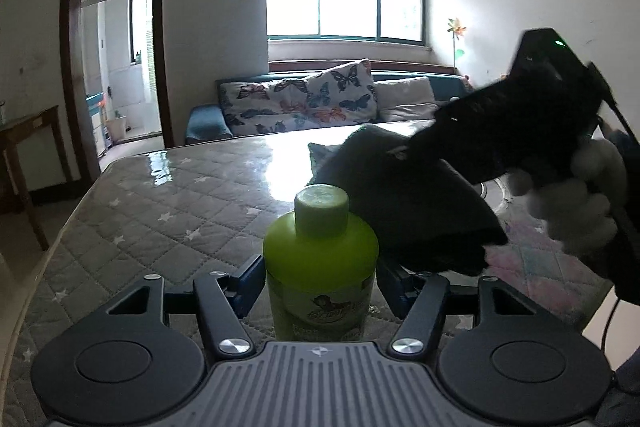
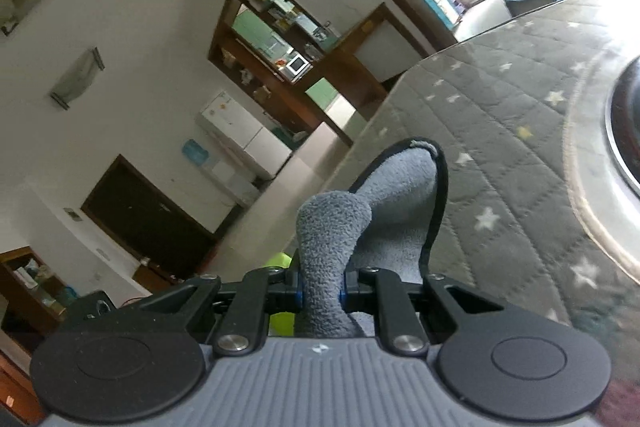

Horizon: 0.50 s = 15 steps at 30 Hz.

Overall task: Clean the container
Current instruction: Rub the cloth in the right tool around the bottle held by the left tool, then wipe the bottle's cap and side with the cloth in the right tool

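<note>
The left hand-held gripper (image 1: pixel 320 277) is clenched on a green bottle (image 1: pixel 320 259), holding it upright by its body above the near edge of the counter (image 1: pixel 160 195), which wears a grey quilted cover with white stars under a glossy sheet; the bottle's green cap (image 1: pixel 322 209) is on. The right hand-held gripper (image 2: pixel 322 293) grasps a grey cloth (image 2: pixel 332 251), bunched between its fingers, with a dark-edged flap folding forward; in the left wrist view that cloth (image 1: pixel 404 203) hangs just to the right of the bottle's cap and shoulder, either touching it or a shade off, which the dark silhouette does not settle. A gloved hand (image 1: pixel 576 199) carries the right tool.

As to progress, I judge the wiping is at its start or in its middle; bottle and cloth are both in hand and brought together at the upper right of the bottle, but nothing shows how much of the surface has been wiped. The front label (image 1: pixel 324 311) and the left side face away from the cloth, so those likely remain; afterwards both things would need setting down on the counter. A round metal-rimmed dish (image 2: pixel 624 131) sits toward the far right of the counter, only partly seen.
</note>
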Available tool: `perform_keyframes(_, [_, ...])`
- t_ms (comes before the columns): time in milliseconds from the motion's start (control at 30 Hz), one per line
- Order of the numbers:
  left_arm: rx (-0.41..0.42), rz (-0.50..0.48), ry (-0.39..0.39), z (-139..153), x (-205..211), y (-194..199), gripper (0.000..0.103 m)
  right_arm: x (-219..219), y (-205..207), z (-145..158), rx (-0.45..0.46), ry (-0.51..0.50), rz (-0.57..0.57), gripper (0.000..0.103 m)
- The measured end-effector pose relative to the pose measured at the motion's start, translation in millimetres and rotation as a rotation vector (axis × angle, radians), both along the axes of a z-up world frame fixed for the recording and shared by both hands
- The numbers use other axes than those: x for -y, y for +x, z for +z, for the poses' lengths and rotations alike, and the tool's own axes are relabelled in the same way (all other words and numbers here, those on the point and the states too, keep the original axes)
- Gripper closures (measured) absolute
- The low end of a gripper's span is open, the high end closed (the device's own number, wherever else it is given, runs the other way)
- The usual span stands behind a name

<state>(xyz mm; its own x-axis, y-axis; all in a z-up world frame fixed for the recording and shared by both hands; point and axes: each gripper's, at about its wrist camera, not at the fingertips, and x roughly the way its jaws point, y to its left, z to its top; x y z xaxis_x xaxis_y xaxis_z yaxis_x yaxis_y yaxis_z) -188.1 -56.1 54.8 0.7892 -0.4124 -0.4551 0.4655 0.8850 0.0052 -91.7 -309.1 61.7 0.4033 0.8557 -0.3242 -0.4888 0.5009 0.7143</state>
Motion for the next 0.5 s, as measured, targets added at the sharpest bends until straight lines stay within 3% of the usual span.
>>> perform_keyframes(300, [-0.014,-0.005,-0.029,0.6,-4.6,0.7,0.038,-16.1,36.6,-30.6,-0.109,0.008,-0.022,0.089])
perform_keyframes(500, [-0.046,0.080,-0.055,5.0,5.3,-2.3,0.036,-17.7,39.1,-54.0,-0.153,-0.051,-0.027,0.089])
